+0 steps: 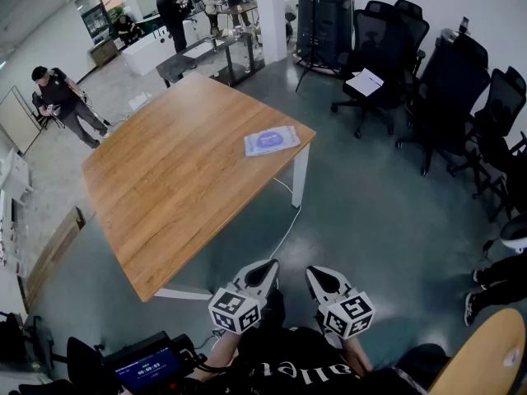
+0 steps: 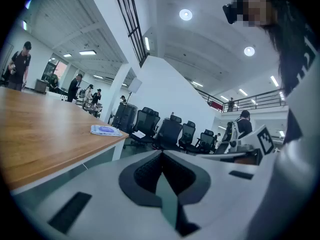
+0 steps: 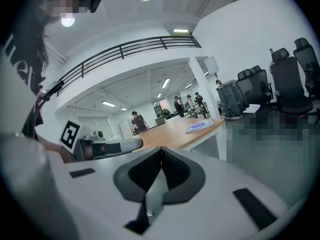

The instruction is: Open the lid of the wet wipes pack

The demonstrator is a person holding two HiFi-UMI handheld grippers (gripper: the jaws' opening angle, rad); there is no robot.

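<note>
we're standing back from the wooden table [image 1: 173, 188], both tools held low in front of us, over the grey floor [image 1: 370, 212]. the left gripper [image 1: 270, 265] has its jaws pressed together, dark pads meeting tip to tip with nothing between them. the right gripper [image 1: 314, 272] is the same, jaws closed on nothing. they sit side by side, near each other but apart, marker cubes [image 1: 235, 309] close to our body and tips pointing away from us.

the wet wipes pack [image 1: 271, 141] lies flat at the table's far right corner, just inside the edge, well apart from both tools, its lid down as far as we can tell. from the left gripper view the pack [image 2: 105, 130] shows at that corner beyond the closed tips. black office chairs [image 1: 387, 31] cluster past the table on the right, and people [image 1: 62, 97] stand further off in the room.
</note>
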